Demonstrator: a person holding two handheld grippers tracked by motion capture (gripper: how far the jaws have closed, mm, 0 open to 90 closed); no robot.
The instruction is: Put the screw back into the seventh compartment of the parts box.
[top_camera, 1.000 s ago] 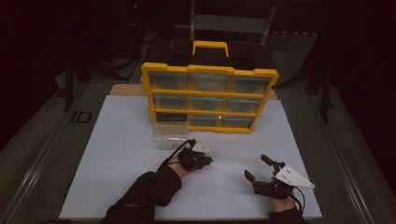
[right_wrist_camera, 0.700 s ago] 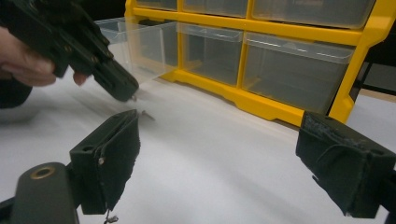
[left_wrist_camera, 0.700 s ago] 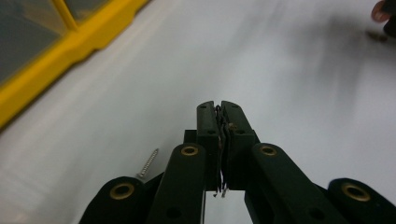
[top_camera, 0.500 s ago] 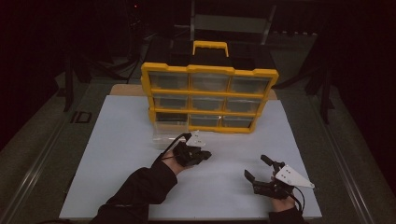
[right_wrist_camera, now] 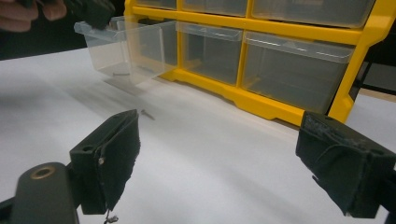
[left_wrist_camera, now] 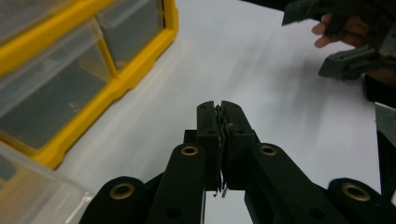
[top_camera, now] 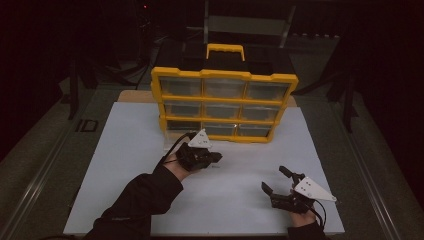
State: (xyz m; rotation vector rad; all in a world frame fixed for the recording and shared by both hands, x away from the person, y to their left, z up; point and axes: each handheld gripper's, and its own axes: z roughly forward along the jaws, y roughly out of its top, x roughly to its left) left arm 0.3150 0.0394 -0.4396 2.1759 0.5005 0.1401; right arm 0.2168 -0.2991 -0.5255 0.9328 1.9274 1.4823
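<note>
Hovering just near of the pulled-out clear plastic drawer (top_camera: 175, 141) at the bottom left of the yellow-framed drawer cabinet (top_camera: 224, 102), the left gripper (top_camera: 212, 157) has its jaws pressed together. The right gripper (top_camera: 274, 181) rests near right on the white table mat (top_camera: 125, 150), jaws wide apart. A small dark screw (right_wrist_camera: 147, 112) lies on the mat.

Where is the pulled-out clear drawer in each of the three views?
High view: clear drawer centre-left, at the bottom-left corner of the yellow organizer frame.
Left gripper view: bottom-left corner.
Right gripper view: upper left.
Shared landmark: that yellow frame, in all three.
</note>
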